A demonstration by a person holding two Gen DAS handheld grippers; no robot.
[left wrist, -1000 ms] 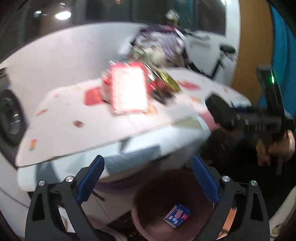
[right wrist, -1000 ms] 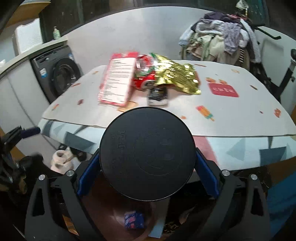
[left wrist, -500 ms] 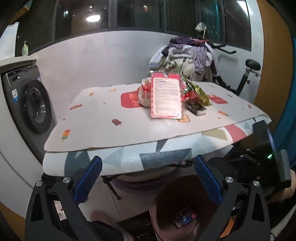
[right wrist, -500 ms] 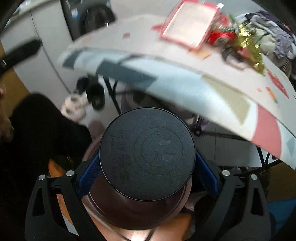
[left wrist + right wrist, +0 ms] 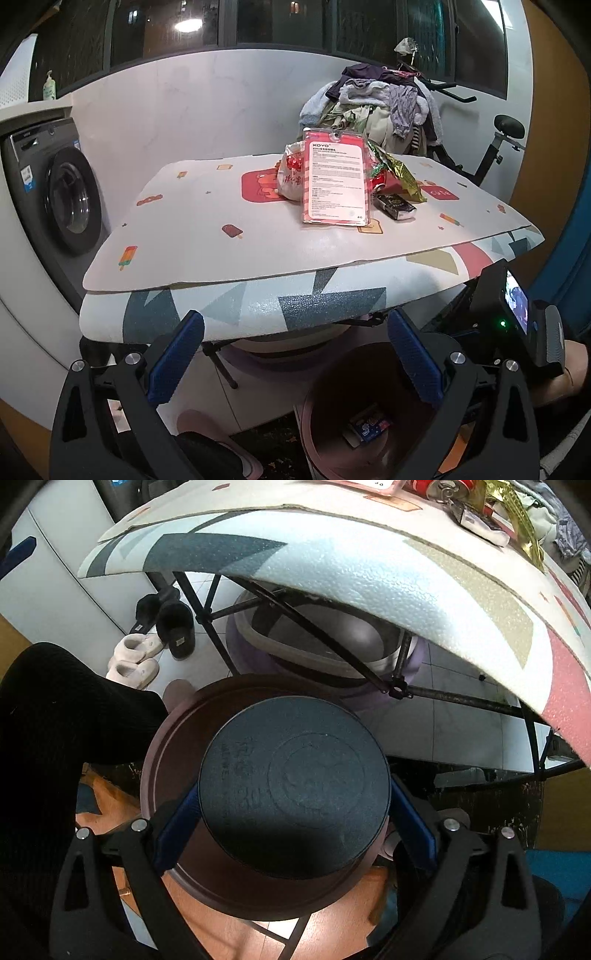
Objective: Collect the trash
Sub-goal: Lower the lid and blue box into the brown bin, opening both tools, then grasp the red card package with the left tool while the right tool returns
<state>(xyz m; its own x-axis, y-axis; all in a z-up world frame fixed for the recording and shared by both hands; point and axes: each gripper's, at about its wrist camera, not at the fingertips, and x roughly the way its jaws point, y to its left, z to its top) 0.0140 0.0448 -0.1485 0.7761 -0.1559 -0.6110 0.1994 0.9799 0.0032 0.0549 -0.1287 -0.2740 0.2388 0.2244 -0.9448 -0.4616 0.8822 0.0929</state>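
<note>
My right gripper (image 5: pixel 293 816) is shut on a round black container (image 5: pixel 293 786), held over the open brown trash bin (image 5: pixel 162 760) on the floor. In the left wrist view the bin (image 5: pixel 325 391) holds a small blue packet (image 5: pixel 365 424). My left gripper (image 5: pixel 295 362) is open and empty, below the table's front edge. On the table (image 5: pixel 207 236) lie a red-and-white card package (image 5: pixel 334 181), a white snack bag (image 5: pixel 290 173), a gold wrapper (image 5: pixel 400 175), a red can (image 5: pixel 445 485) and a small dark box (image 5: pixel 395 206).
A washing machine (image 5: pixel 55 192) stands at the left. A pile of clothes (image 5: pixel 376 107) and an exercise bike (image 5: pixel 495 147) are behind the table. Slippers (image 5: pixel 147 646) and a purple basin (image 5: pixel 314 638) lie under the table among its metal legs (image 5: pixel 295 613).
My right gripper has tipped down from facing the table top to hold the black container over the bin. My left gripper has steadied, facing the table.
</note>
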